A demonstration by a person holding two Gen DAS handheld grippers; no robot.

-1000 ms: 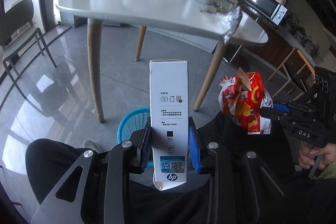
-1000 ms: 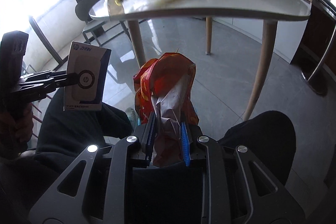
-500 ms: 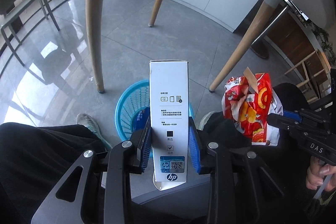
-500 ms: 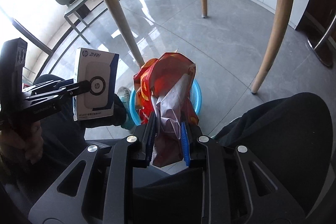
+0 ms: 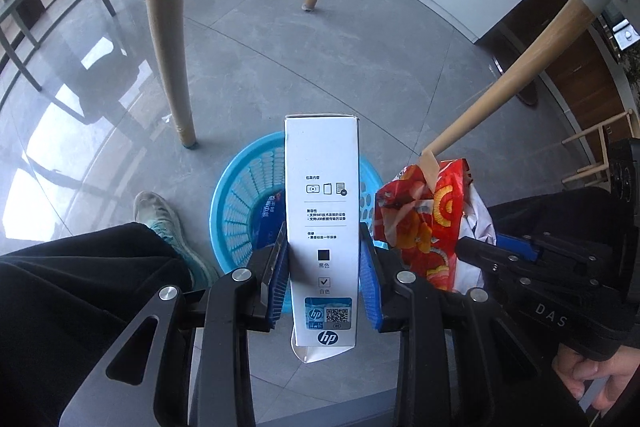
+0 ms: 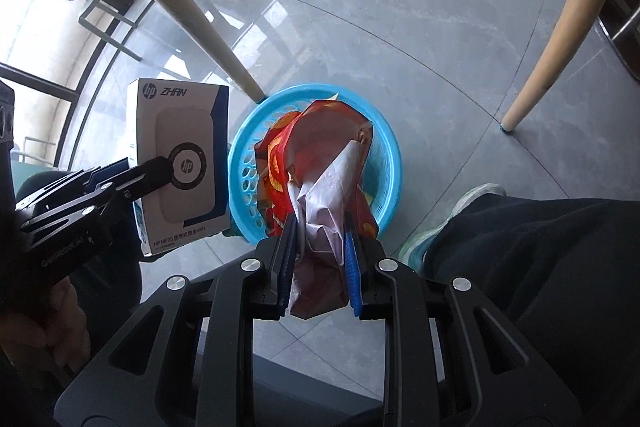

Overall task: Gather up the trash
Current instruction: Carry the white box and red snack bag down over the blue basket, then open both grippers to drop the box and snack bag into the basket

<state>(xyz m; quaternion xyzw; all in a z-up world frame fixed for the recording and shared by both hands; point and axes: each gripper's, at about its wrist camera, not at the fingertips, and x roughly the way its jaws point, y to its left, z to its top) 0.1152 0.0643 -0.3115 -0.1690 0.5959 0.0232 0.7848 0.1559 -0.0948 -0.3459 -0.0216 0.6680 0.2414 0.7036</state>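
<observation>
The left gripper [image 5: 324, 267] clamps its fingers on a white HP box [image 5: 322, 203], held upright above the blue basket [image 5: 236, 199] on the grey floor [image 5: 320, 67]. Just beside it, the right gripper [image 6: 320, 259] pinches a crumpled red snack bag [image 6: 320, 155] with white paper, hanging over the same basket between wooden table legs [image 5: 168, 27].

Glossy grey tiled floor [image 5: 360, 75]; perforated blue plastic basket [image 5: 240, 203]; smooth white cardboard box [image 5: 322, 195]; shiny crinkled red wrapper [image 6: 320, 147]; pale wooden table legs [image 5: 164, 27].
</observation>
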